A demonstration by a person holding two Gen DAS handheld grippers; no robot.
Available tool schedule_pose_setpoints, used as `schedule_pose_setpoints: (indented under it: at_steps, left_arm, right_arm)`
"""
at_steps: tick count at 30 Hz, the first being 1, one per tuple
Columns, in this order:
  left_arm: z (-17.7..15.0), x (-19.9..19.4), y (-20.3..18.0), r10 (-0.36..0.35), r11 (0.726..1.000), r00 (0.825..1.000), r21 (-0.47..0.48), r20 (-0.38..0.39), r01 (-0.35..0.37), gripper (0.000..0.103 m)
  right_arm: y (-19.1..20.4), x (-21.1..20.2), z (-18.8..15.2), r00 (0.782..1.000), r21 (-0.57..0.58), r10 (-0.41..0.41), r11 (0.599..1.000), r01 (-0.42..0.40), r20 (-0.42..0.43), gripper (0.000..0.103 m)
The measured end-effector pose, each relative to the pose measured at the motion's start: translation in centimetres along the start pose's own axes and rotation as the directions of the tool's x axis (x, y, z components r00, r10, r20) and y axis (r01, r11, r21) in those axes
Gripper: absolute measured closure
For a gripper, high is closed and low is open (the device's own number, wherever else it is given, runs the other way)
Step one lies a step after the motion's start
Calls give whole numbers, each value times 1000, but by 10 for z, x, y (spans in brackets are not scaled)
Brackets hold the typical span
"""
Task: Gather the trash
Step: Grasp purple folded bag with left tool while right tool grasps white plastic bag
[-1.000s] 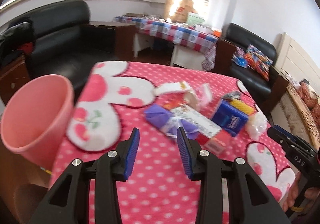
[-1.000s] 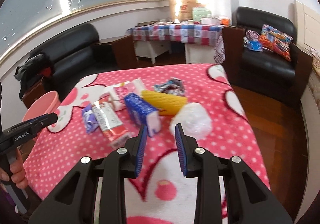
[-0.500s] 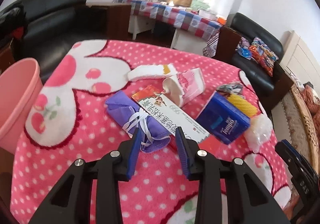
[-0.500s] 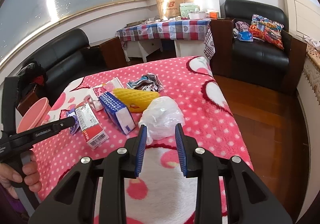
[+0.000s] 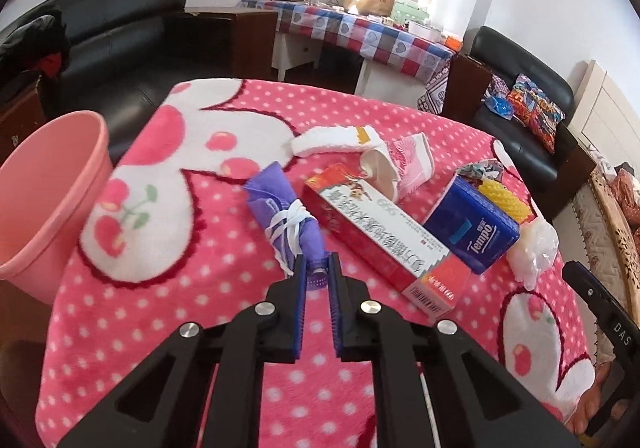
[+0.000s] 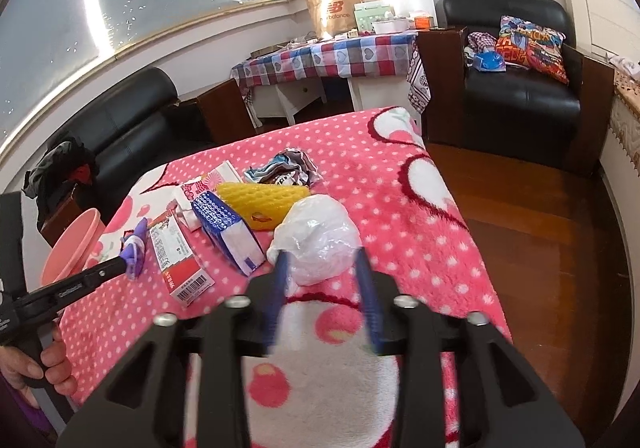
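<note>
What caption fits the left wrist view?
Left gripper closes on the purple mask beside the red box, pink bin at left.

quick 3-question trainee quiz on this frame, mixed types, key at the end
1. True or false: the left tool is closed on the purple mask.
2. Which item sits between the right tool's open fingers?
A. blue tissue pack
B. white plastic bag
C. yellow foam net
3. Fill in: the pink bin stands off the table's ____ edge in the left wrist view.

Key:
1. True
2. B, the white plastic bag
3. left
</note>
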State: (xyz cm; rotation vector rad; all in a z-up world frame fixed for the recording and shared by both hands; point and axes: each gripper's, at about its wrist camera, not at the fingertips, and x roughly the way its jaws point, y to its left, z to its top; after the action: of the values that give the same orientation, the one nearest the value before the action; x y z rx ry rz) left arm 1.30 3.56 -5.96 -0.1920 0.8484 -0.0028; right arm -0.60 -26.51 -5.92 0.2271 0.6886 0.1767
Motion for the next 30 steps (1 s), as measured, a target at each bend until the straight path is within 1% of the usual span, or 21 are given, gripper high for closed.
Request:
schedule_pose_setpoints:
  at_steps: [1,4,8,12,17,18,19,22,25,30]
  left_arm:
    - [-1,-2,3,-1,1000,1000,-3,0,1,94]
    - [-4,-9,10,2,1000,1000,-9,3,-2,95]
    - [-6,-17,18,-4,1000,1000,-16,14,4,95]
    - [-8,-27,21,-7,1000,999,-7,38,7,95]
    - [-10,-34,24,-10,1000,999,-3,53,10,95]
    - [-10,-35,25,-10,1000,999,-5,53,10,95]
    - [-11,-36,26,-10,1000,999,-7,54,11,95]
    - [-11,-36,26,-12,1000,998,-7,54,13,95]
    - [-12,-38,28,-19,1000,998,-7,58,19,95]
    - [-11,-47,29,-24,1000,996,0,88,24,95]
  right_arm:
    - [-1,-1,0,1000,8,-1,1000,1,10,54]
    - [-4,0,3,1000,16,-5,1000,5,12,54]
    - [-5,8,11,1000,42,19,999,-19,0,54]
    - [0,20,20,1000,27,18,999,-18,-5,54]
    - [5,32,21,999,9,21,1000,-20,-31,54]
    - [6,34,20,999,8,21,1000,-21,-41,57]
    - [5,35,18,999,6,21,1000,-21,-47,72]
    - [7,36,14,998,-4,6,1000,-6,-66,86]
    - [7,29,11,999,-16,-7,1000,7,-48,90]
    - [11,10,12,1000,-20,-13,1000,13,-4,90]
